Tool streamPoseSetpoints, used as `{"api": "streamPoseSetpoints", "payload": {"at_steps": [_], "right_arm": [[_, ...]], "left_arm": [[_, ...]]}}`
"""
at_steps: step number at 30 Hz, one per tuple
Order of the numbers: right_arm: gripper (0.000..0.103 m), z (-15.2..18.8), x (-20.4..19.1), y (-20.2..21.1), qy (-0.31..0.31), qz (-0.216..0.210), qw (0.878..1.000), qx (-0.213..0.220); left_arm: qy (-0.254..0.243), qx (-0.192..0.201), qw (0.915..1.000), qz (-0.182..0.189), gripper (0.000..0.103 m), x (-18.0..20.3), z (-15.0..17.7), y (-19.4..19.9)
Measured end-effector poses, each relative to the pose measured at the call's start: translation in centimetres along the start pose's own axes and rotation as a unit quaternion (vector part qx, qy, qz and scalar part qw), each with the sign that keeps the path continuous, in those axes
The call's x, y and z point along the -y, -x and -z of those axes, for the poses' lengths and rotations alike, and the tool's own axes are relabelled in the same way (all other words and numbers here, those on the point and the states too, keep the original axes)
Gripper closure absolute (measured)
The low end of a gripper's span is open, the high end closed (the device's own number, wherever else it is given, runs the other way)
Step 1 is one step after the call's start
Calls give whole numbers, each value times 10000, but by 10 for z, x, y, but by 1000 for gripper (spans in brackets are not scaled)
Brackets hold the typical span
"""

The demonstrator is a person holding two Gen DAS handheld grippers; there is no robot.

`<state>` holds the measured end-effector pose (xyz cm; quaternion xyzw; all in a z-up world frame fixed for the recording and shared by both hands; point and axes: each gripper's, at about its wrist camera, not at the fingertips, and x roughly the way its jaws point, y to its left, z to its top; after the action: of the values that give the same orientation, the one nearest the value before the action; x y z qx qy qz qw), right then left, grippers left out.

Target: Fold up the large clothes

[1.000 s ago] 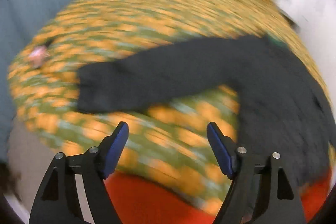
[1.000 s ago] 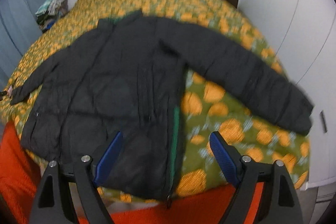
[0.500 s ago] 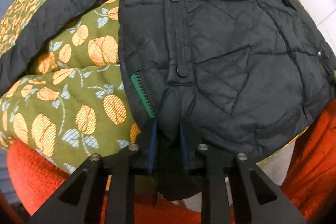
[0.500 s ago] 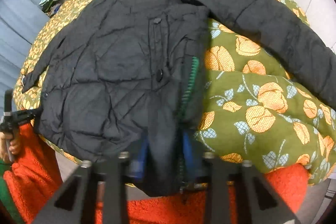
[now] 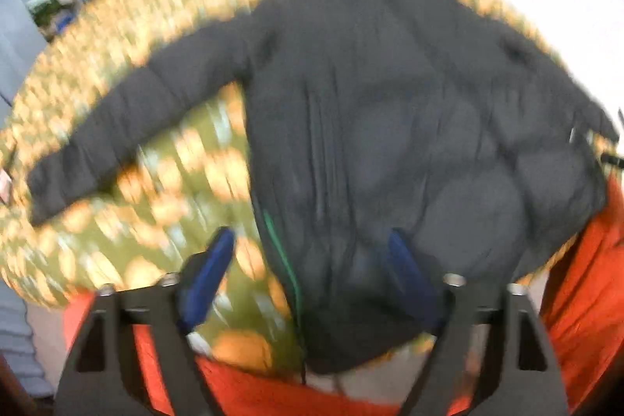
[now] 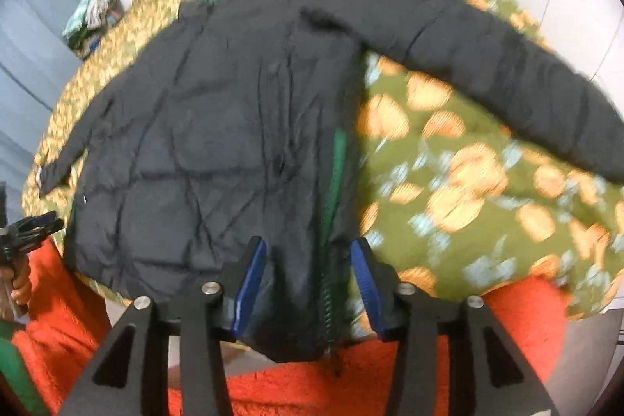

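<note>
Left tool spread wide, jaws just been opening, hovering over the near hem of the black jacket without pinching it. Right tool half open, also just been opening, hem corner and green zipper sitting loose between the pads. Jacket lying flat on the flowery bed, sleeves out left and right, orange blanket nearest.

Black padded jacket spread on floral bedspread, hem and green zipper between the just-opening jaws of the right gripper, pads apart from fabric; left gripper far left of jaws.
</note>
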<state>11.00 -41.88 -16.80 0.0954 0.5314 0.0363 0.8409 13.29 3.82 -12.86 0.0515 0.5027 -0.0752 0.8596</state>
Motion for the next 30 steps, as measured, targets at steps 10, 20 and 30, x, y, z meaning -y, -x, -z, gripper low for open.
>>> {"api": "streamPoseSetpoints", "payload": {"at_steps": [10,20,30], "right_arm": [[47,-11,134,45,-2025,457,9661,1536],[47,16,261,31,-4572,6,8629,2154],[89,-23,275,6,-4929,252,8325,2517]], "left_arm": [[412,1274,9910,-28,0,12,-87,-22],[509,349,9980,140,1,36,-71,-63],[309,423,9986,38,1,37,-59,-49]]}}
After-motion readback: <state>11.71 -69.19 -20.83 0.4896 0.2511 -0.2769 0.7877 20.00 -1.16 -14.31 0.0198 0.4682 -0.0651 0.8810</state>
